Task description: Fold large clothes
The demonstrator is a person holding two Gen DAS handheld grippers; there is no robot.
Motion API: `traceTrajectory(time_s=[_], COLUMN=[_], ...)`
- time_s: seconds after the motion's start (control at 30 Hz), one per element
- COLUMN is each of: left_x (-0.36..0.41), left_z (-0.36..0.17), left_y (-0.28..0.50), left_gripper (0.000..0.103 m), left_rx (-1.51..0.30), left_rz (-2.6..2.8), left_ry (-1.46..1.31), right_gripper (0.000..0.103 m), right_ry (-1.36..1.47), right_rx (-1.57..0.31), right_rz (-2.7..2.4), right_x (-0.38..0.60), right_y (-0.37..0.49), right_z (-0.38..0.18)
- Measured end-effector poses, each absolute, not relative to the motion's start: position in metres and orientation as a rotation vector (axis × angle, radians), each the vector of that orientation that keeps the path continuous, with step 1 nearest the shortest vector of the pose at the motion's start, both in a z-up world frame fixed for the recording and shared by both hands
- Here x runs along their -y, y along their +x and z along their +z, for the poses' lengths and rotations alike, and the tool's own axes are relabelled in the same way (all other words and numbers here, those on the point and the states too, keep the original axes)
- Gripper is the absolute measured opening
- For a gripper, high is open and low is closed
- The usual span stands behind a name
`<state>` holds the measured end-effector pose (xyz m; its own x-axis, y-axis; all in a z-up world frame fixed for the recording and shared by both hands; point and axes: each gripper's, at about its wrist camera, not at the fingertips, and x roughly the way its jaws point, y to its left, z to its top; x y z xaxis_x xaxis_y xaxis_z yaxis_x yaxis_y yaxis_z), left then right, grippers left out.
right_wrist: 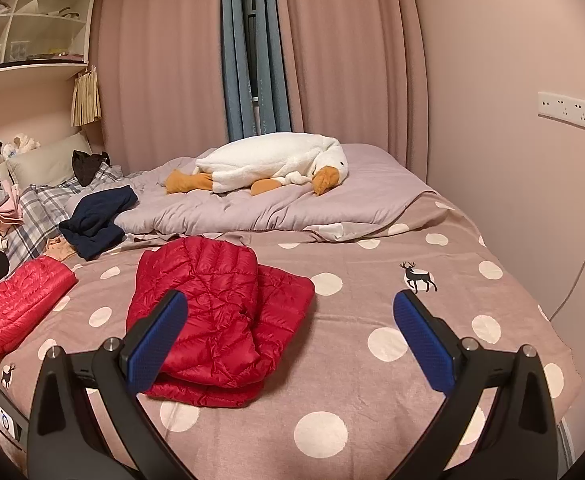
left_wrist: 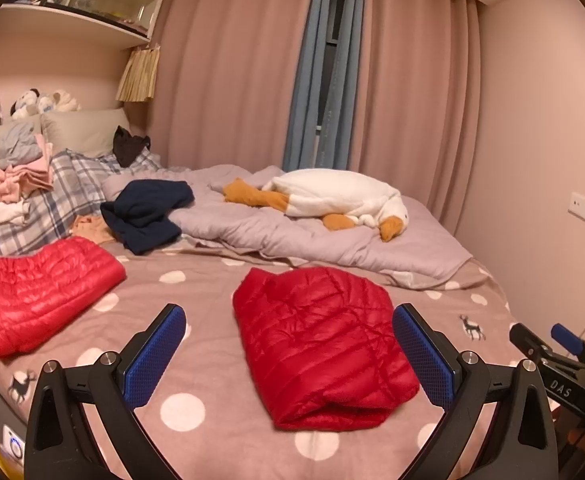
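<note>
Lying folded on the polka-dot bed sheet [left_wrist: 212, 292], a red down jacket [left_wrist: 320, 344] sits in front of the left gripper [left_wrist: 288, 356], whose jaws stand wide open and empty. The right gripper [right_wrist: 290, 346] hovers just to the jacket's right, jaws also spread apart and holding nothing. A second folded red down jacket [left_wrist: 40, 292] rests further left, well apart from a plush goose [left_wrist: 332, 200] on the lilac duvet [left_wrist: 276, 236].

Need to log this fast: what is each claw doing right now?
Left claw: open, holding nothing.
Right claw: open, holding nothing.
</note>
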<state>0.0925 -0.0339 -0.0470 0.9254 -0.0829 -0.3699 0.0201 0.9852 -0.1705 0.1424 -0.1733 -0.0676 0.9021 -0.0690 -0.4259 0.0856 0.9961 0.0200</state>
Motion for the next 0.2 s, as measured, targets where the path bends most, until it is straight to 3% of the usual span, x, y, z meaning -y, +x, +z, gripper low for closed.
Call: traceTrajectory(time_s=[0.2], left_x=[0.0338], left_z=[-0.0497], left_y=[0.0934], left_gripper=[0.102], left_rx=[-0.393], left_rz=[-0.053], left_ry=[-0.168], right_gripper=[0.103], right_ry=[0.038], right_rx=[-0.445], right_rz=[-0.078], right_x=[0.1744], right_y=[0.1452], right_z=[-0.0697])
